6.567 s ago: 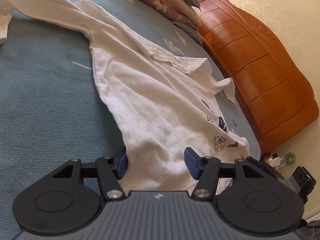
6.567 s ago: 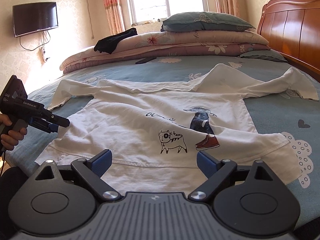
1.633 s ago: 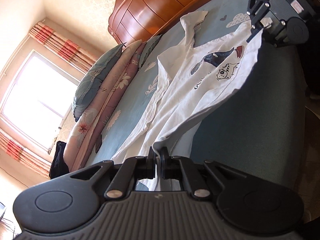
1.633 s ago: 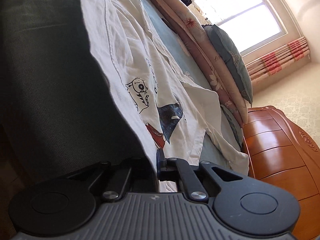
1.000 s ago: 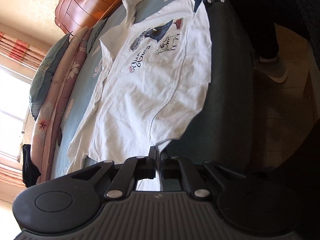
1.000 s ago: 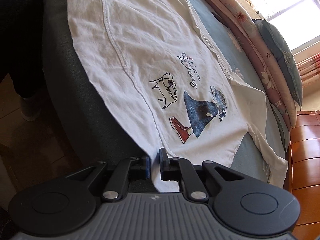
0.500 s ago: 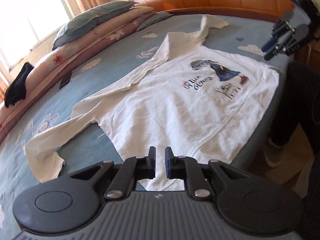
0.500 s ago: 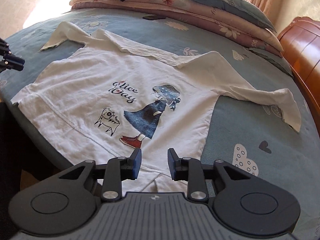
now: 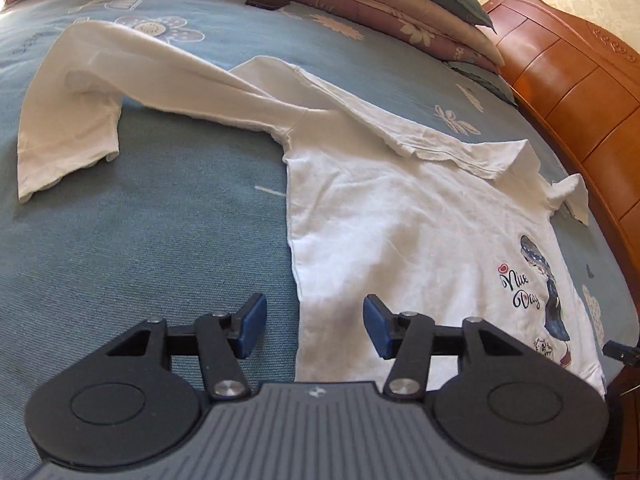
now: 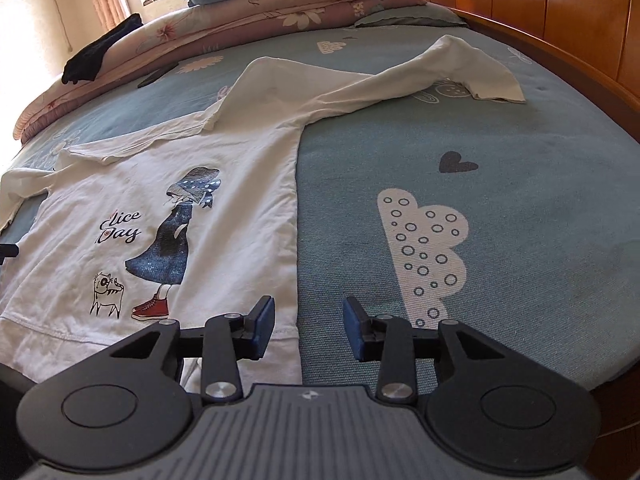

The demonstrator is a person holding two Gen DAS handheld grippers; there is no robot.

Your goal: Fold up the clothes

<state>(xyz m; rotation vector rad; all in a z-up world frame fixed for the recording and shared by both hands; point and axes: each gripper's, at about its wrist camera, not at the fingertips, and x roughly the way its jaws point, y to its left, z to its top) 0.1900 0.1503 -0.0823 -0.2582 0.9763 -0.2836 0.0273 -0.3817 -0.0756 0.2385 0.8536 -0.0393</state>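
Note:
A white long-sleeved shirt [image 9: 400, 232] with a girl-and-cat print lies face up, spread flat on the blue bedsheet [image 9: 120, 240]. Its left sleeve [image 9: 80, 92] bends back on itself. The other sleeve [image 10: 460, 64] stretches toward the headboard. My left gripper [image 9: 314, 328] is open above the shirt's left side edge near the hem, holding nothing. In the right wrist view the shirt [image 10: 200, 184] fills the left half. My right gripper [image 10: 309, 329] hangs over its right side edge with the jaws opening; the cloth lies beneath them, not pinched.
A wooden headboard [image 9: 580, 80] runs along the right side of the bed. Folded quilts and pillows [image 10: 280, 4] are stacked at the far end, with a black garment [image 10: 100, 52] on them. A dark flat object [image 9: 267, 1] lies beside the quilts.
Both grippers have let go of the shirt's hem, rolled upright and opened. The shirt now lies flat on the bed, and each gripper has moved out over its own side edge.

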